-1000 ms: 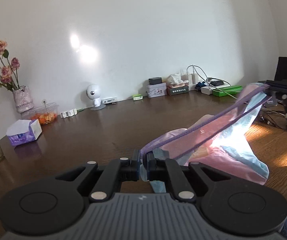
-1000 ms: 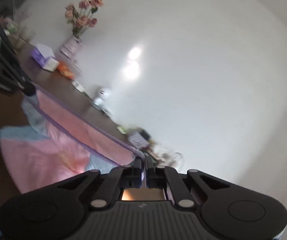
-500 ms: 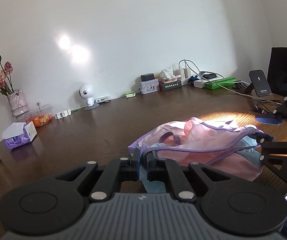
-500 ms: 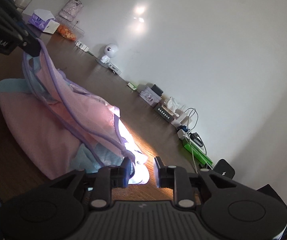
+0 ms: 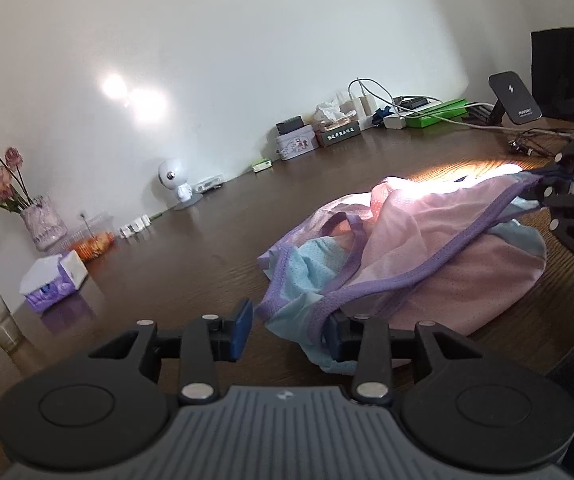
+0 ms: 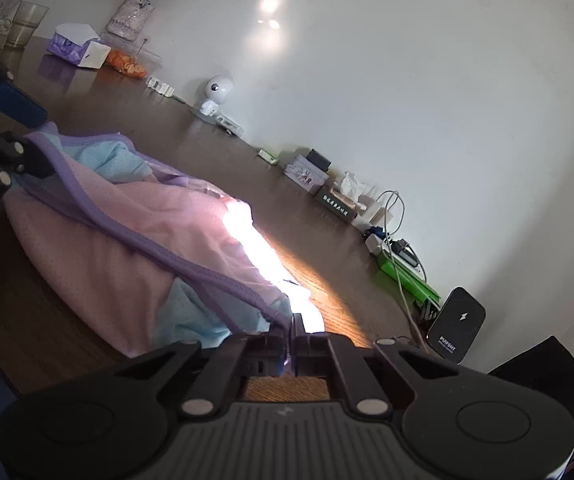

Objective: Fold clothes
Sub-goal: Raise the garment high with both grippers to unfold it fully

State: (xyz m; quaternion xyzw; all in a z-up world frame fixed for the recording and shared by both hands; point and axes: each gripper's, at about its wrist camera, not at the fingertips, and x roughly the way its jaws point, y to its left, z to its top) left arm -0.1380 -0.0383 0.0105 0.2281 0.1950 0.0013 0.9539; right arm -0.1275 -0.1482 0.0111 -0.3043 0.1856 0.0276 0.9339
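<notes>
A pink and light-blue mesh garment (image 5: 427,256) with purple trim lies bunched on the dark wooden table (image 5: 191,264). My left gripper (image 5: 287,330) is open at the garment's near corner; the cloth drapes over its right finger (image 5: 337,334), the left finger (image 5: 241,330) is bare. My right gripper (image 6: 292,350) is shut on the purple trim at the garment's (image 6: 127,256) other end, low over the table. The right gripper shows at the right edge of the left wrist view (image 5: 559,192).
Along the wall stand a flower vase (image 5: 41,222), tissue pack (image 5: 53,284), glass (image 5: 1,322), snack tub (image 5: 93,238), small white camera (image 5: 175,186), boxes (image 5: 311,138), chargers and cables (image 5: 415,110) and a phone stand (image 5: 515,98). A sunlit patch (image 6: 287,276) lies beside the garment.
The garment, held stretched in the air a second ago, came down onto the table. My left gripper opened and let go. My right gripper opened half a second ago and shut again on the trim.
</notes>
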